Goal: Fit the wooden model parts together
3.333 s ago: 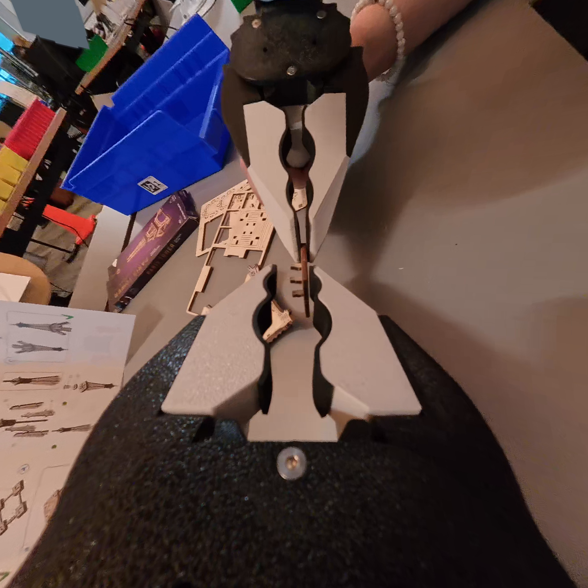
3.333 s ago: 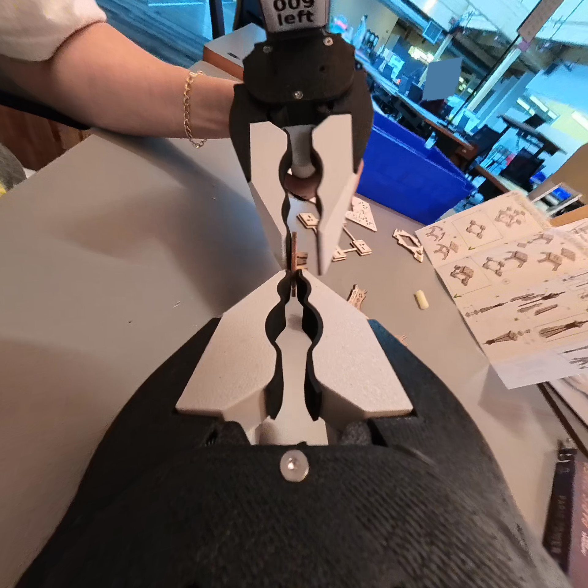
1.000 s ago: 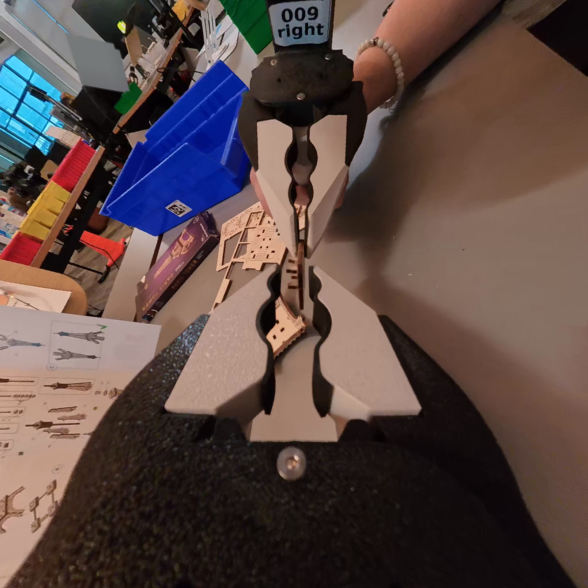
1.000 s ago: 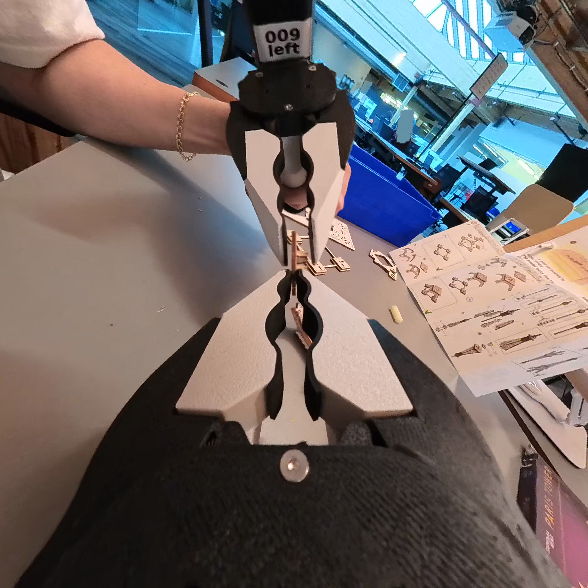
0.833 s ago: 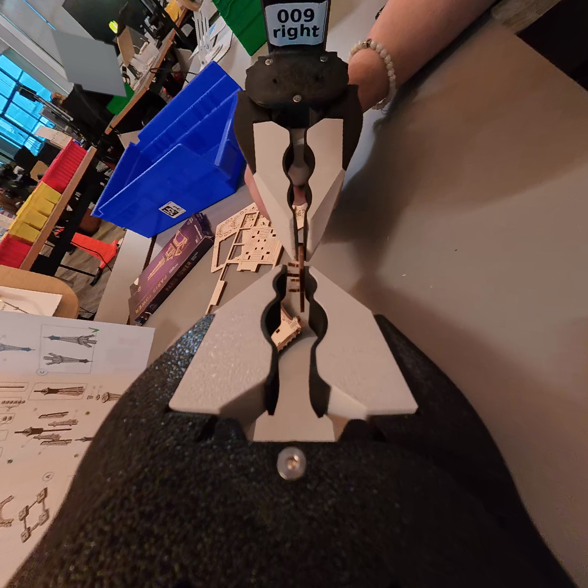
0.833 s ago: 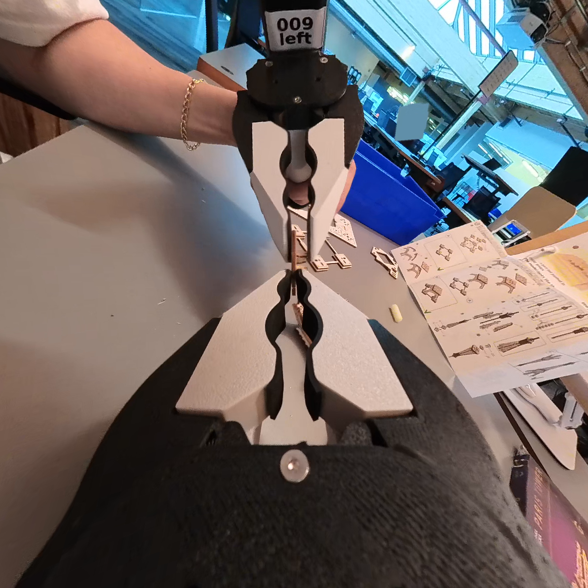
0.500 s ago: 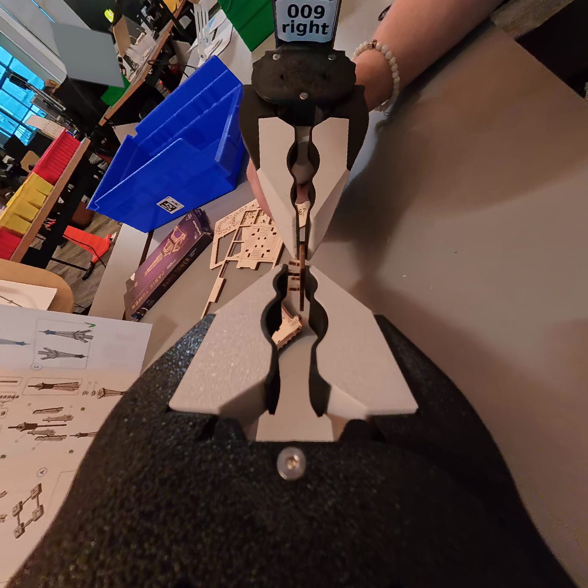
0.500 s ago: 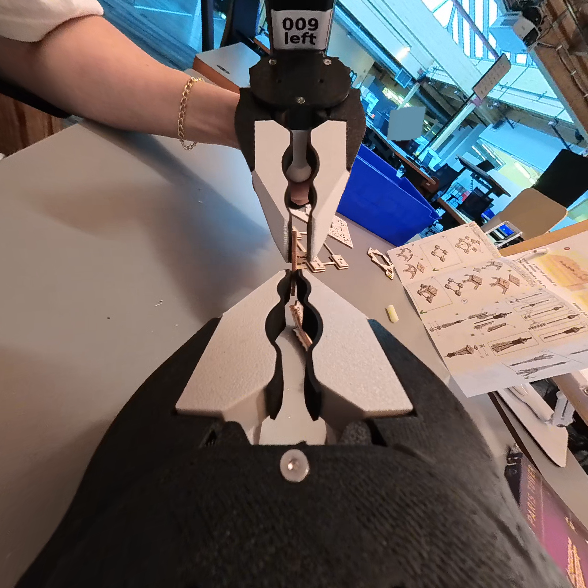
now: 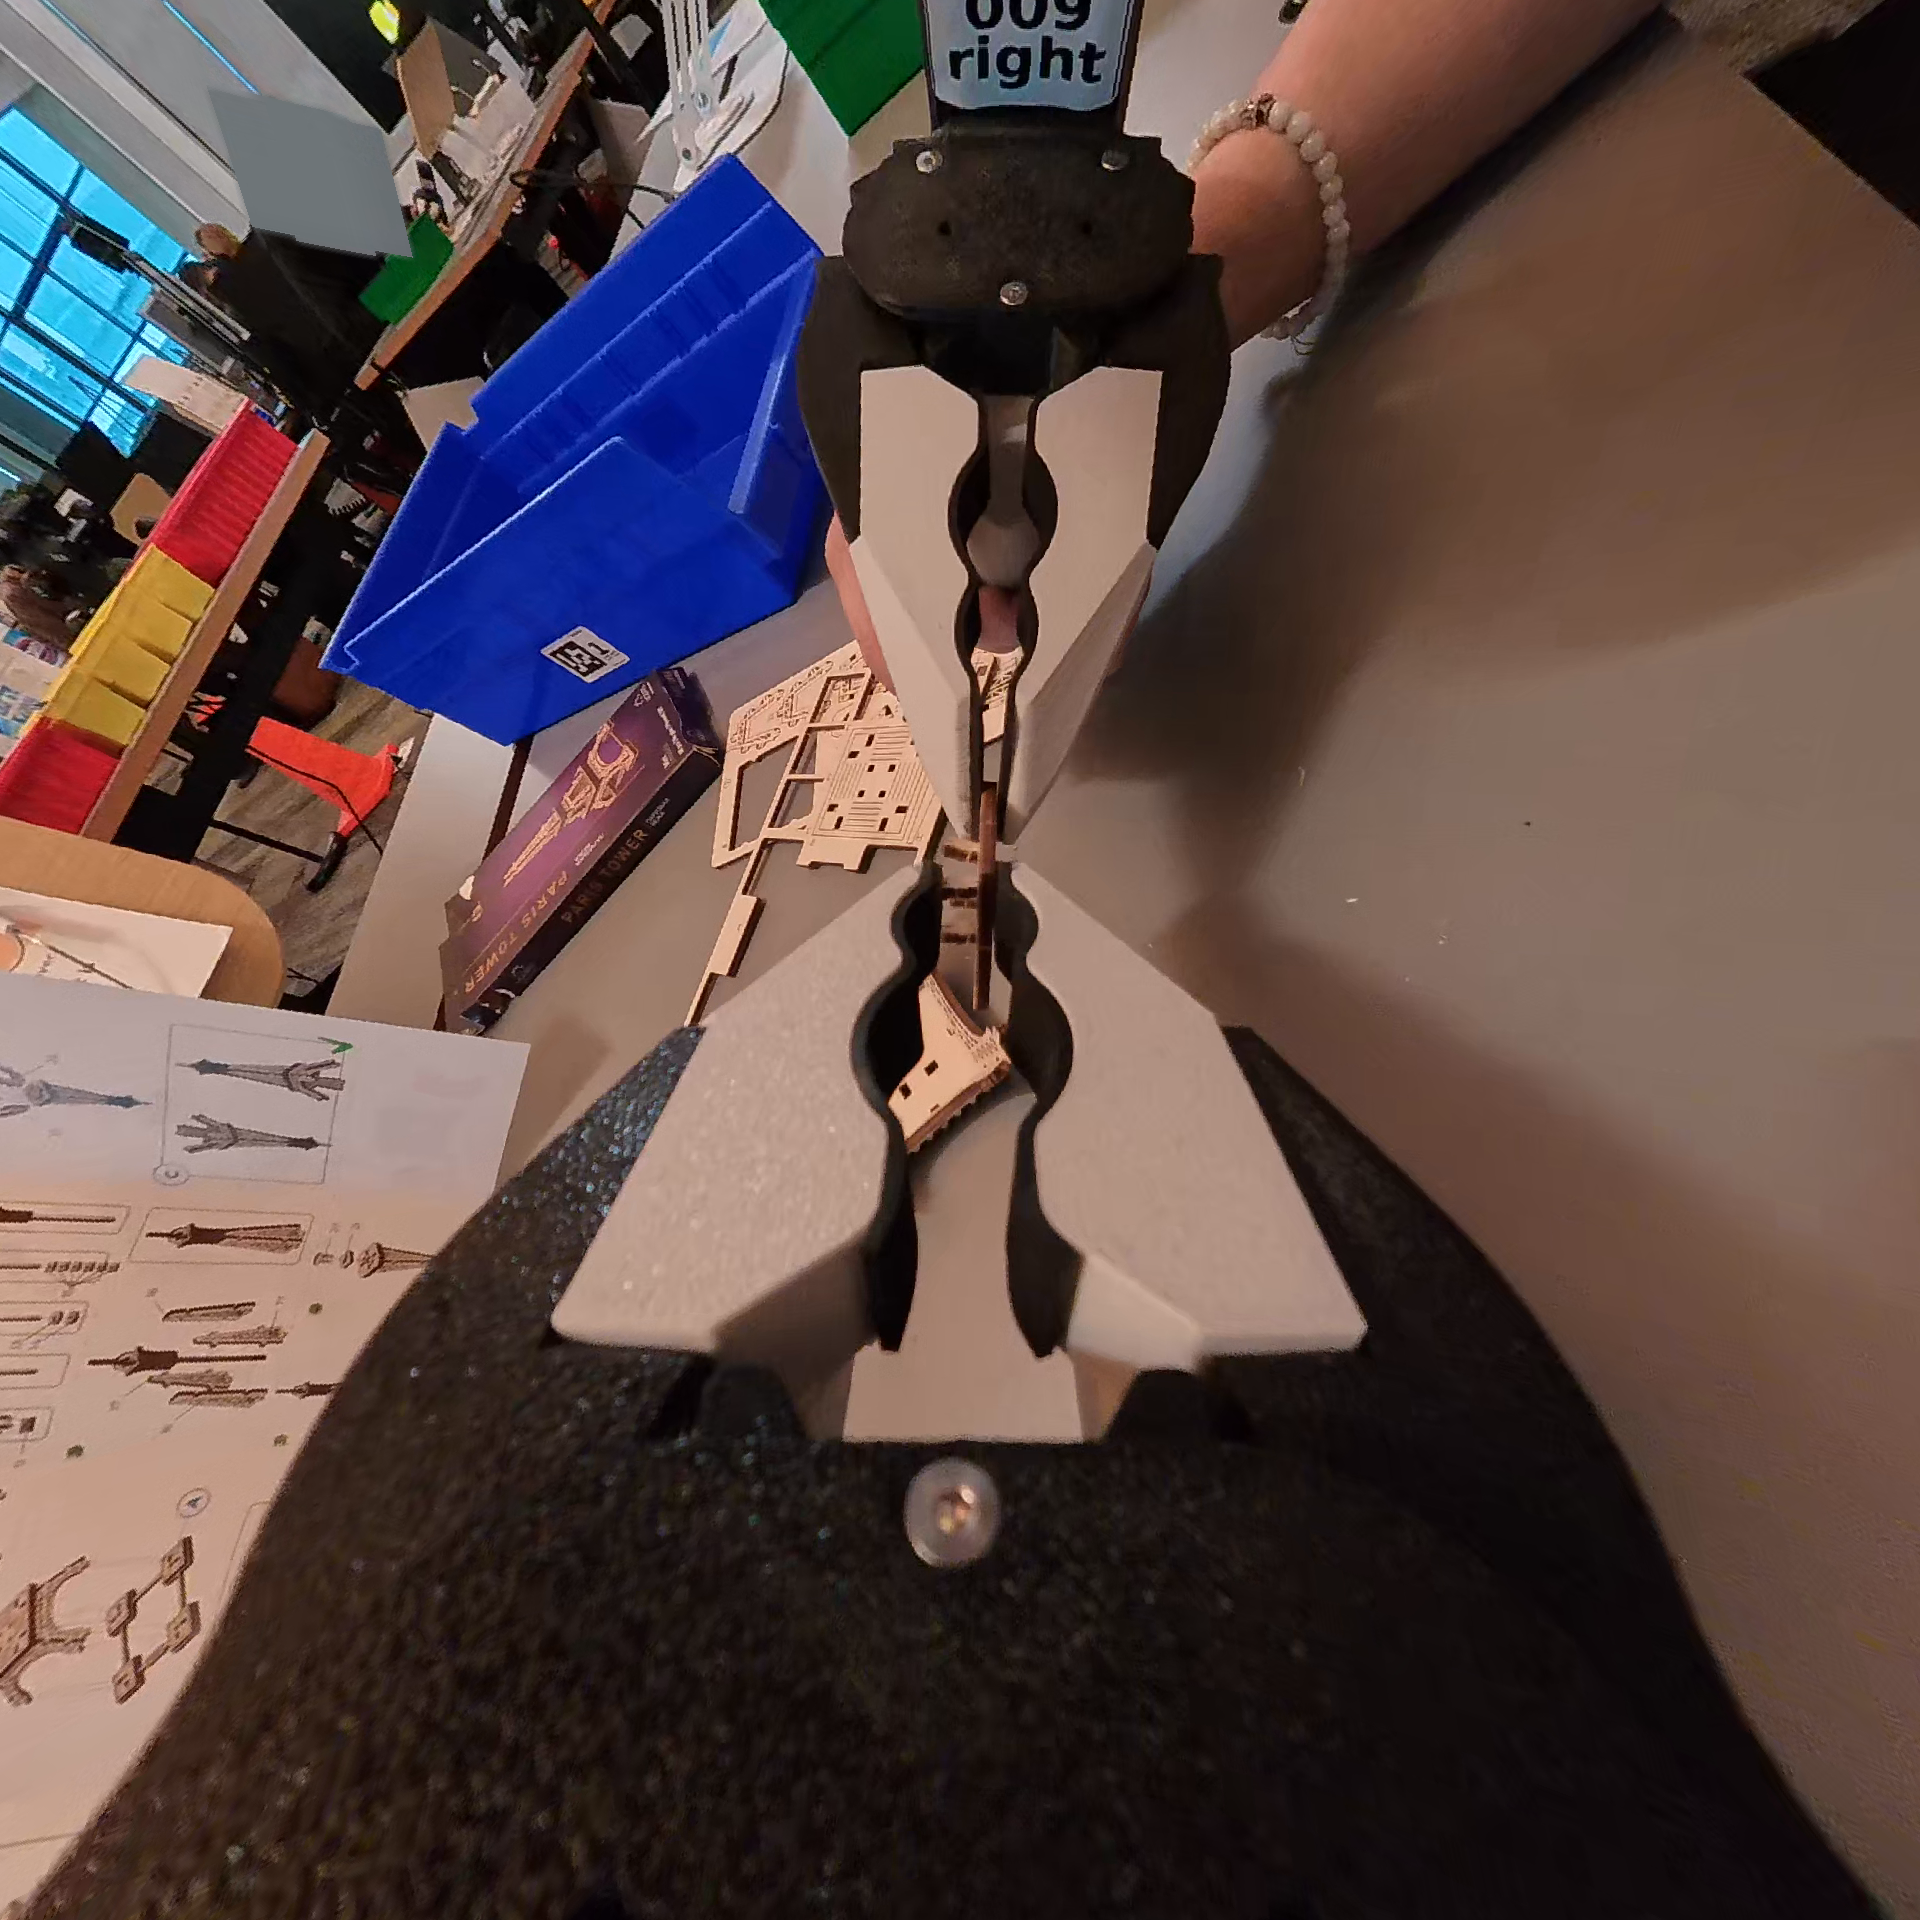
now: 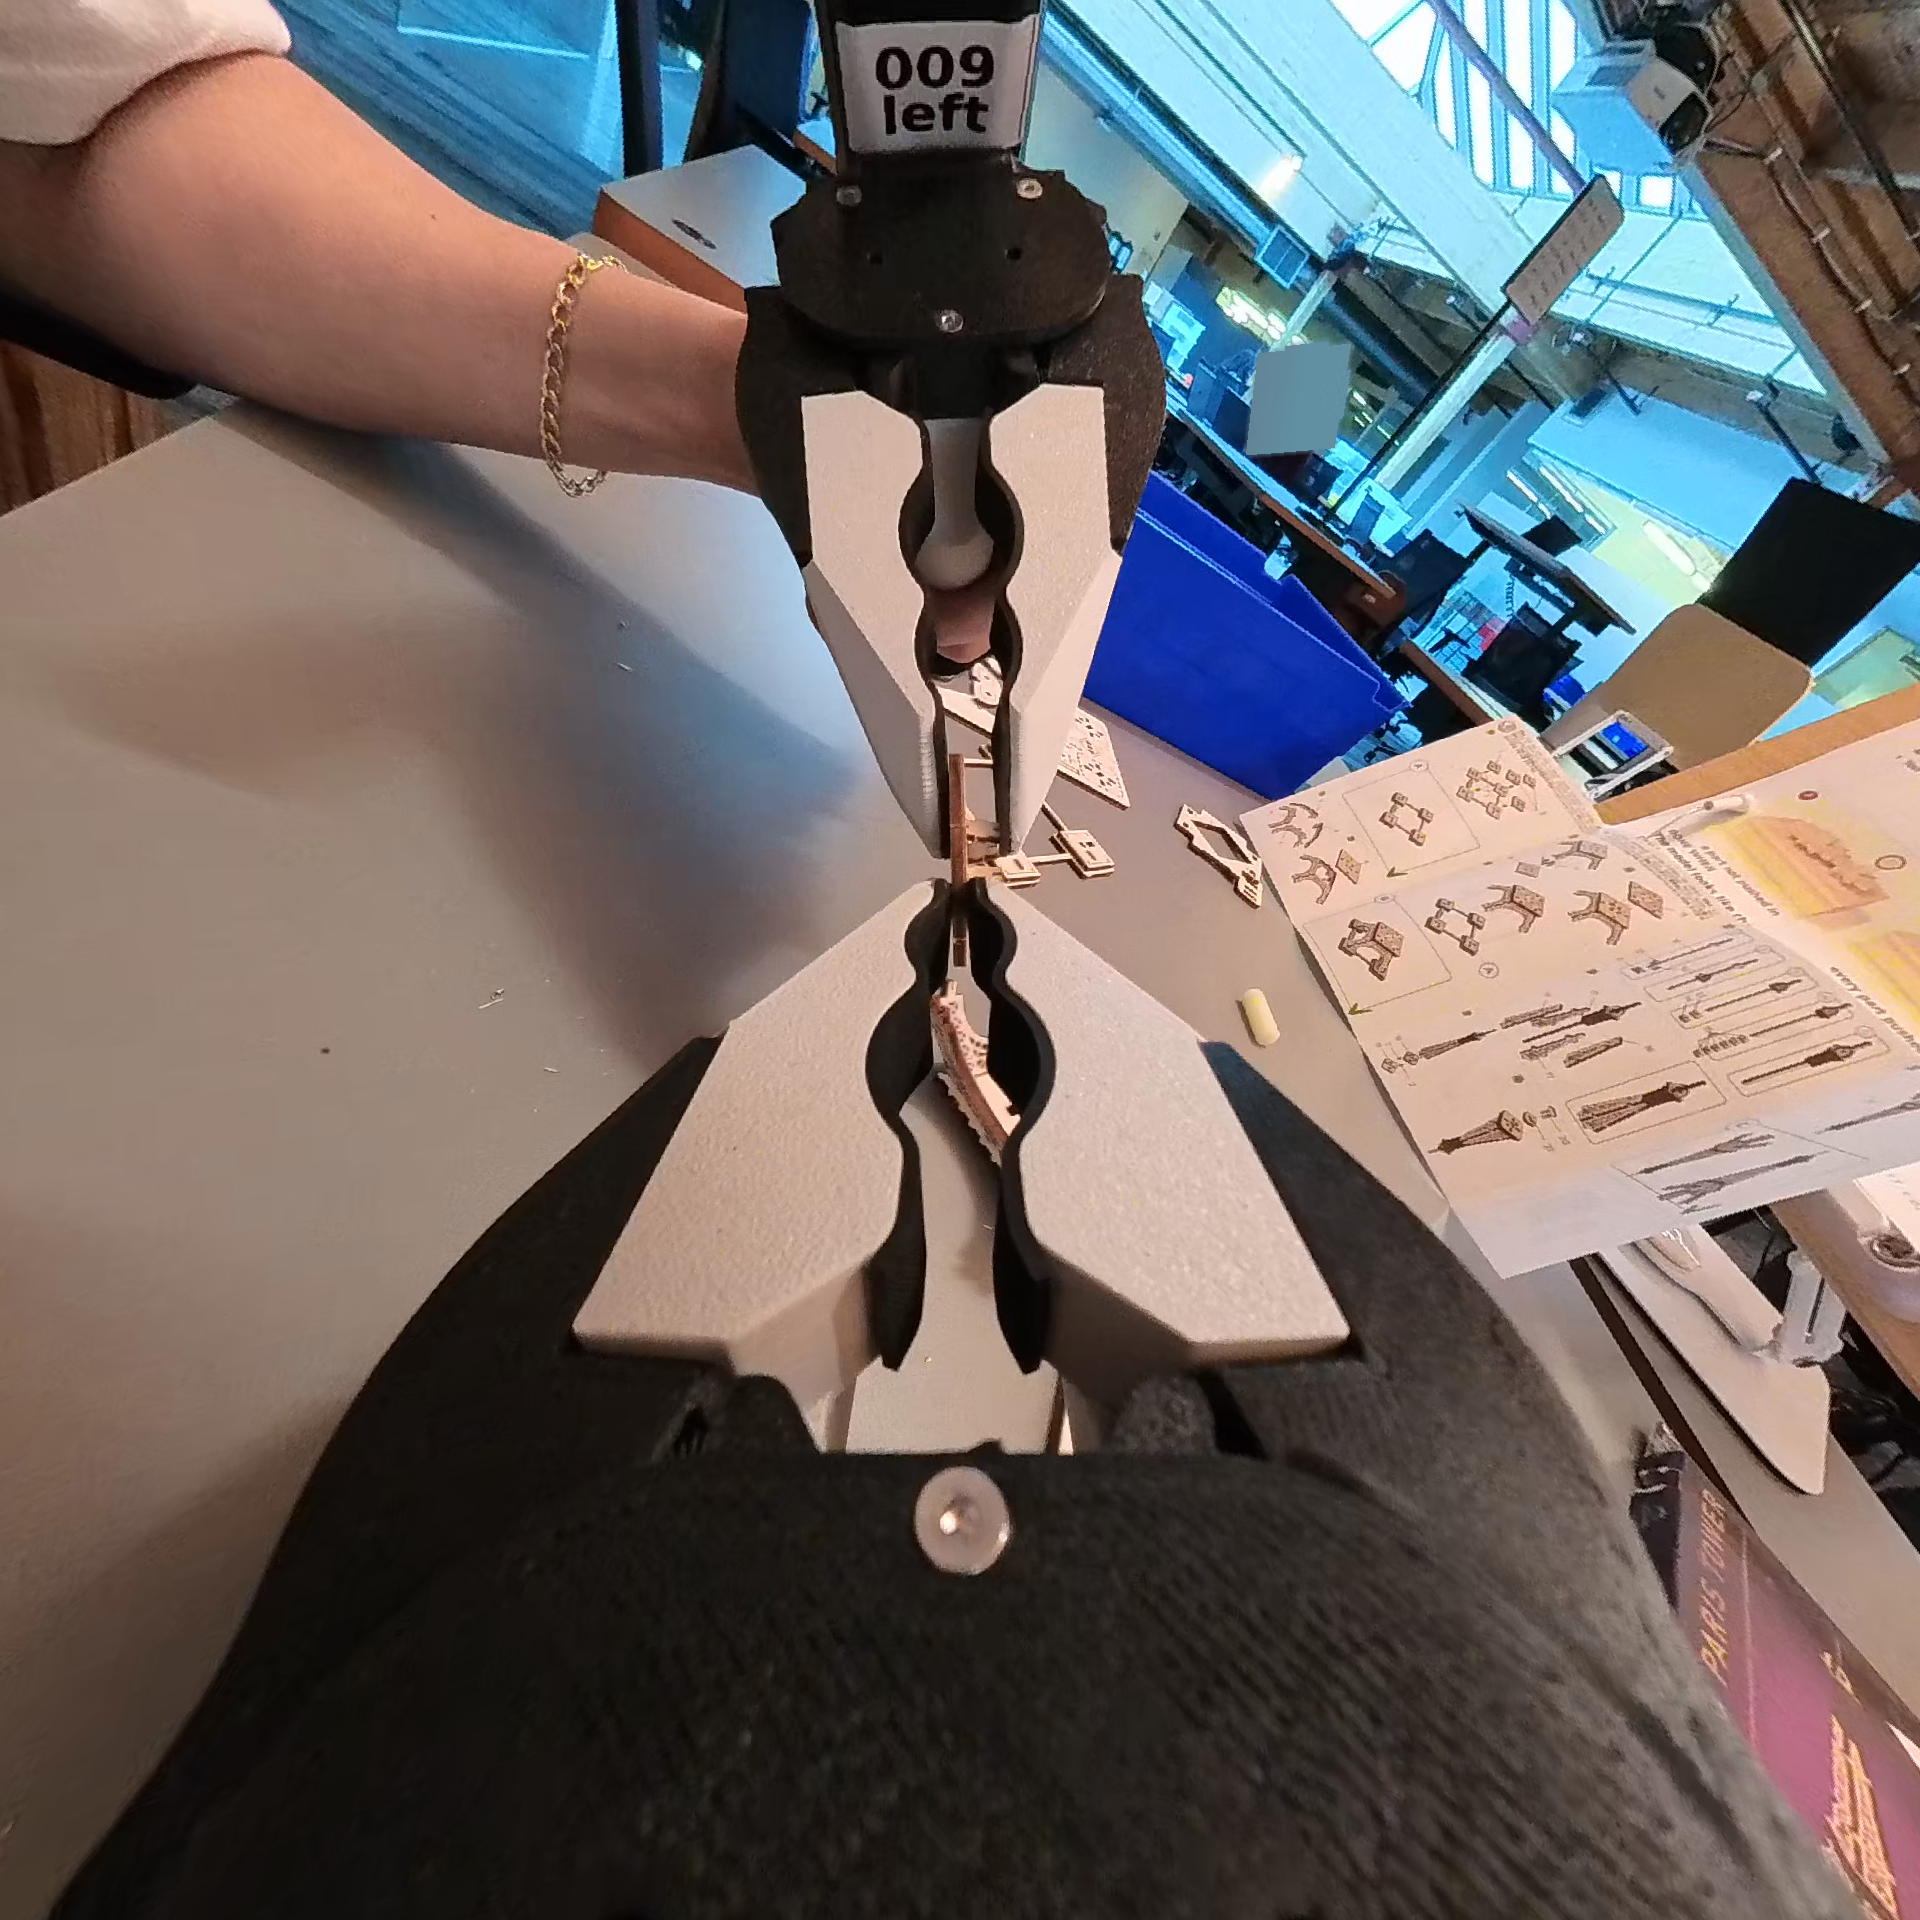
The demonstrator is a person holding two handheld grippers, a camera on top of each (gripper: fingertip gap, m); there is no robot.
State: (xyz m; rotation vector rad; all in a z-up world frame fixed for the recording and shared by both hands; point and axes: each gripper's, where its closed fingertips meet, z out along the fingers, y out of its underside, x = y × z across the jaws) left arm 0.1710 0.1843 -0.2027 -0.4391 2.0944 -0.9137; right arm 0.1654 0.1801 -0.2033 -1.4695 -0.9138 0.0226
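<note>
Grey tabletop (image 9: 1507, 831) below, my left gripper (image 9: 961, 883) and right gripper (image 10: 961, 904) meet tip to tip, each clamped on a thin wooden part (image 9: 951, 1070), (image 10: 971, 1070). I fear misaligned slots snapping the plywood.

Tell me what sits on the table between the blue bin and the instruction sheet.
In the left wrist view, a purple model box lies between the blue bin and the instruction sheet; the wooden part sheets lie just beside the box.
</note>
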